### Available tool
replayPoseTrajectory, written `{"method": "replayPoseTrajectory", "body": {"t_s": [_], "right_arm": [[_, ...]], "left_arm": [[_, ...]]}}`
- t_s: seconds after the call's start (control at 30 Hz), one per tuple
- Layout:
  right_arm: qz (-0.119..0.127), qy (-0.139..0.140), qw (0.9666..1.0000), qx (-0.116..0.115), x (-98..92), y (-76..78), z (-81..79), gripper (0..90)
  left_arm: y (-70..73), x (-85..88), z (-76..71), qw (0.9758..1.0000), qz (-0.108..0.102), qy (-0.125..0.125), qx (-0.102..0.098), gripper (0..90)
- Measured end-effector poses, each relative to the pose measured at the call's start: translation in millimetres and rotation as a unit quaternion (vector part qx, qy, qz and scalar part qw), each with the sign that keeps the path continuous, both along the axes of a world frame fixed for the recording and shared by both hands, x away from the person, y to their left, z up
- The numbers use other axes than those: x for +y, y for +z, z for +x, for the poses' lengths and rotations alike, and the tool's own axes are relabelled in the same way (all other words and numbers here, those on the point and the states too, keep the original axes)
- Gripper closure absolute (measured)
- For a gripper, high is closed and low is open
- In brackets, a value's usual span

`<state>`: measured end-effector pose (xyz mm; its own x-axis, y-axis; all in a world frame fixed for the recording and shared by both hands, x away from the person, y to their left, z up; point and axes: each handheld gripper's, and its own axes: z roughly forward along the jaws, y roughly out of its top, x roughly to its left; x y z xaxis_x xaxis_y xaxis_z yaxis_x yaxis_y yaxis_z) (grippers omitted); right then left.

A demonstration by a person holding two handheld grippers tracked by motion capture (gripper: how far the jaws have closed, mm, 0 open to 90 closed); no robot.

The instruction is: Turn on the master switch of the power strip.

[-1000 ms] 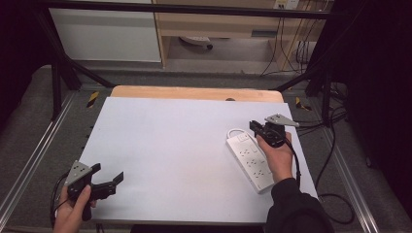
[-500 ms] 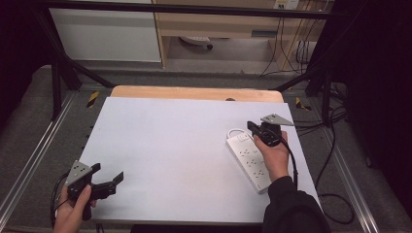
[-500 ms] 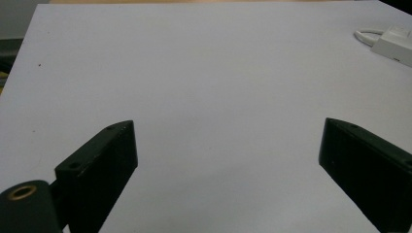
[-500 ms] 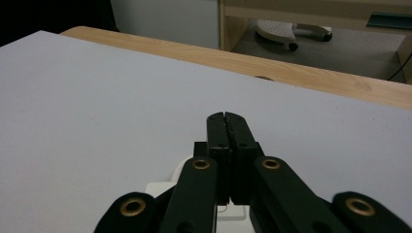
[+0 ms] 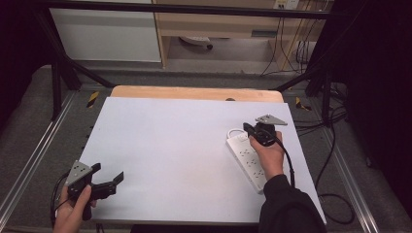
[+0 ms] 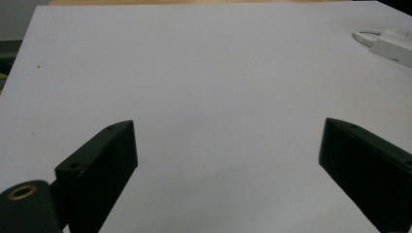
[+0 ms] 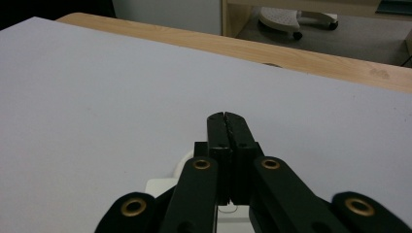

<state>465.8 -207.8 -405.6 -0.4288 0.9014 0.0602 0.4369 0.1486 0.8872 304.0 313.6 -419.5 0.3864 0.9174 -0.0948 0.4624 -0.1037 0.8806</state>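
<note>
A white power strip (image 5: 248, 161) lies slantwise on the right of the white table top (image 5: 170, 145), its white cable (image 5: 234, 131) looping off the far end. My right gripper (image 5: 247, 128) hovers over that far end, shut, the jaws pressed together with nothing between them. From the right gripper view the shut tips (image 7: 227, 115) point across the table, with the power strip (image 7: 160, 187) just below. My left gripper (image 5: 108, 174) rests at the near left corner, open and empty. Its jaws (image 6: 226, 126) stand wide, and the power strip (image 6: 393, 43) lies far right.
A wooden table edge (image 5: 194, 92) runs along the far side of the white top. Metal frame rails (image 5: 34, 155) flank both sides. Black cables (image 5: 335, 160) trail on the grey floor at the right. A cabinet (image 5: 107, 34) stands beyond the table.
My right hand has edged slightly along the strip toward its far end. The left gripper has stayed where it was, still open.
</note>
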Motion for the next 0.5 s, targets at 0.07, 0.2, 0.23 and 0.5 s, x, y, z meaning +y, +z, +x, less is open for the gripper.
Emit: {"method": "replayPoseTrajectory", "body": {"t_s": [0.07,0.2,0.23,0.5], "right_arm": [[-0.004,0.001,1.0,0.001,0.8,-1.4,0.9,90.0],[-0.008,0.003,1.0,0.002,2.1,-2.8,2.0,90.0],[-0.008,0.003,1.0,0.003,2.5,-3.2,2.3,90.0],[-0.014,0.007,0.9998,0.012,4.5,-4.7,3.9,90.0]], "left_arm": [[-0.1,-0.1,0.1,1.0,0.001,0.0,0.0,6.9],[-0.4,-0.4,0.2,1.0,0.0,-0.001,0.001,6.9],[-0.4,-0.4,0.2,1.0,0.001,-0.001,0.001,6.9],[-0.4,-0.5,0.1,1.0,0.001,-0.001,0.001,6.9]]}}
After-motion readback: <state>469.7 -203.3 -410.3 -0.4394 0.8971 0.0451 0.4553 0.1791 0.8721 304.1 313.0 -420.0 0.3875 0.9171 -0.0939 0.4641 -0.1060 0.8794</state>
